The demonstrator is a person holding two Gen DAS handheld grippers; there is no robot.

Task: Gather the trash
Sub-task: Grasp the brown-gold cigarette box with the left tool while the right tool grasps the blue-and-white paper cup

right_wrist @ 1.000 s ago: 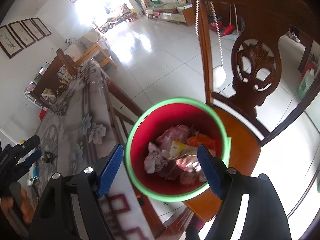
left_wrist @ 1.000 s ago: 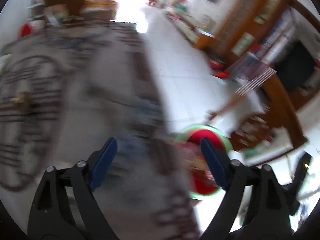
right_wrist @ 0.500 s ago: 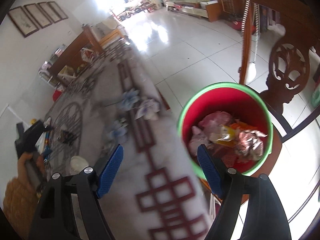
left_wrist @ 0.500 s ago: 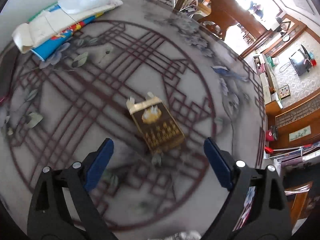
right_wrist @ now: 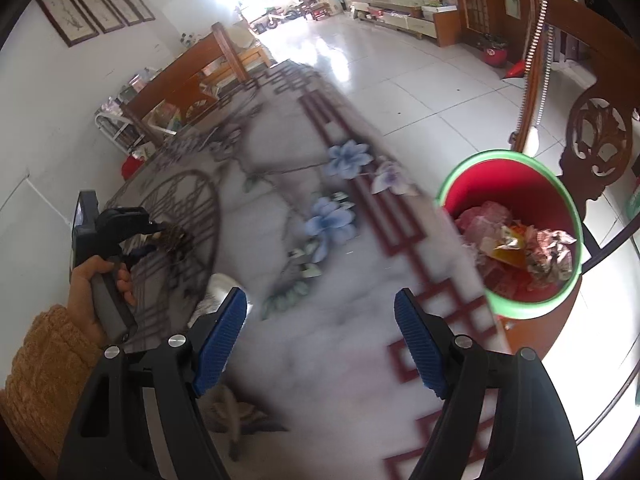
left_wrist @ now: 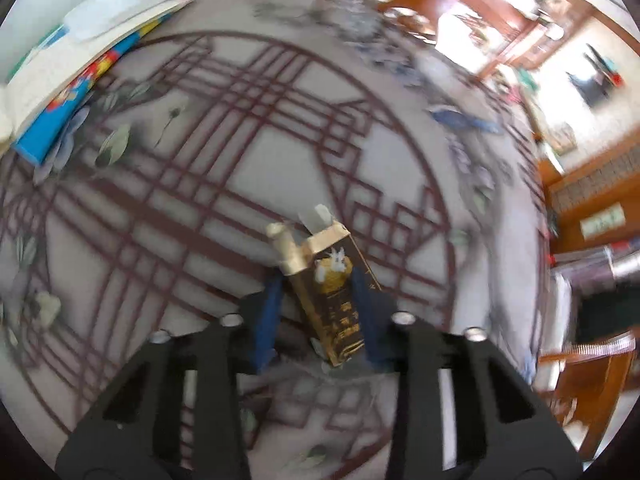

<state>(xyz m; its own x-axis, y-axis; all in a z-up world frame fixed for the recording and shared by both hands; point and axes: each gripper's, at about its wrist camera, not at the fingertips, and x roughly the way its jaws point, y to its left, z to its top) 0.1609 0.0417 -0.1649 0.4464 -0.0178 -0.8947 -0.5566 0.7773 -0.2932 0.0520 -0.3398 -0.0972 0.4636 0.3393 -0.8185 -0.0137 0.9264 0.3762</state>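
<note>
The left gripper (left_wrist: 316,304) points steeply down at the table (left_wrist: 168,240), and its blue jaws have just been closing: they now stand clamped on the two long sides of a dark brown and gold cigarette pack (left_wrist: 332,292), which lies between them with its gold flip lid bent open at the far end. The pack sits near the middle of the table's round dark-red lattice pattern. At the far left of the table lies a stack of paper and a blue printed book (left_wrist: 60,116) with a white object on top. In the right wrist view the same gripper shows at the left, held by a hand (right_wrist: 96,280) in a mustard knitted sleeve (right_wrist: 44,368), its tip down on the lattice circle. The right gripper (right_wrist: 316,340) hangs over the near part of the table with its blue jaws wide apart and nothing between them. To the right, just beside the table's edge, a red bin with a green rim (right_wrist: 568,208) stands on the seat of a carved wooden chair (right_wrist: 600,136); crumpled pink paper, foil and a yellow wrapper lie inside it. A crumpled grey scrap (right_wrist: 232,408) lies on the table close under the right gripper's left jaw.
</note>
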